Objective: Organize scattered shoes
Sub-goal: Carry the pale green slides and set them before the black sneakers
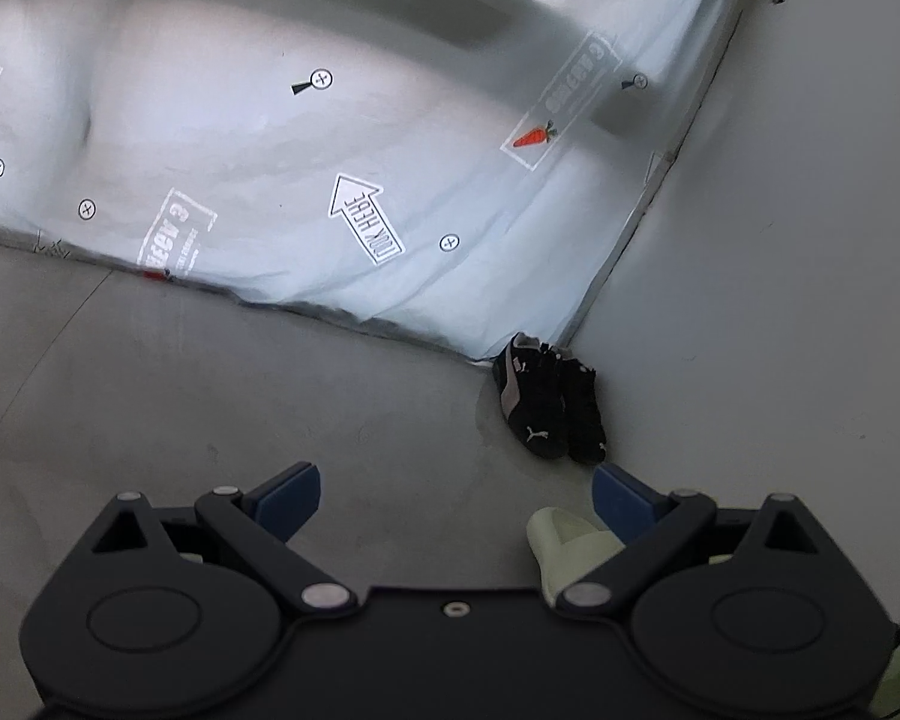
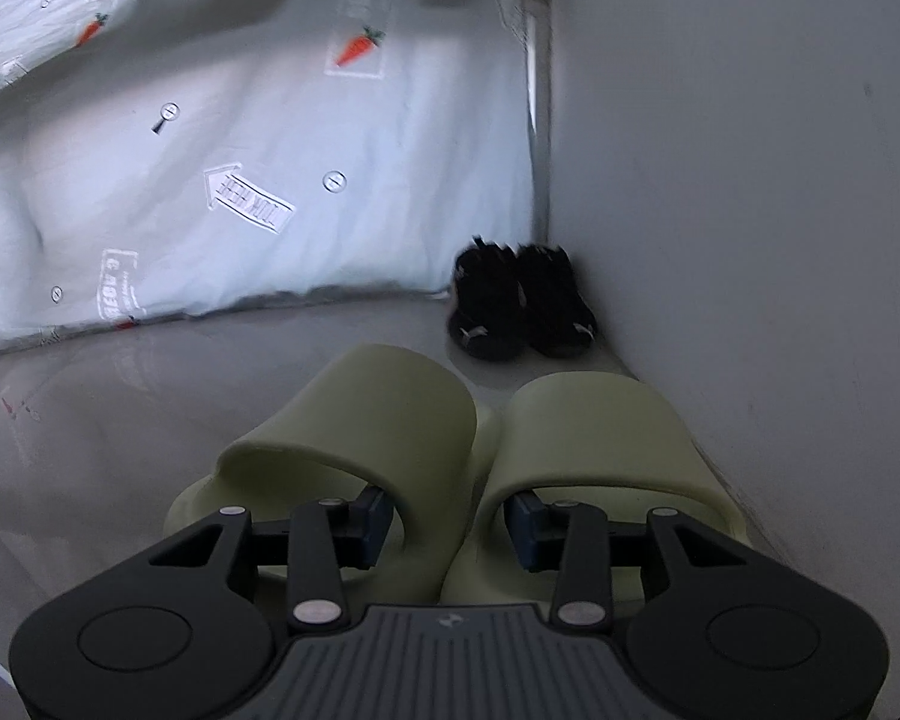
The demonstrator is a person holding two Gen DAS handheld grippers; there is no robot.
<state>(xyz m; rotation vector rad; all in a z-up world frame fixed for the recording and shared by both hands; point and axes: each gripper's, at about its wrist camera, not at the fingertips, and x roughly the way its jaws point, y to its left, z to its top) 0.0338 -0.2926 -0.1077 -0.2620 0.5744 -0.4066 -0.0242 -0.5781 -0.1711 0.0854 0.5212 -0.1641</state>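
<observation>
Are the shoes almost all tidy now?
Partly. The black sneakers already sit side by side in the corner by the wall. The right gripper holds the green slippers together, one finger inside each, not yet set down. The left gripper is open and empty.

Two wrist cameras, both looking down and forward into one corner of the room.

The left view sits farther back. The right view hangs close over a pair of pale green rubber slides [image 2: 450, 450]. Both share the pair of black lace-up sneakers [image 1: 549, 405] — and the carrot-printed white bedsheet [image 1: 270, 138] beside the plain grey wall [image 1: 780, 240].
</observation>
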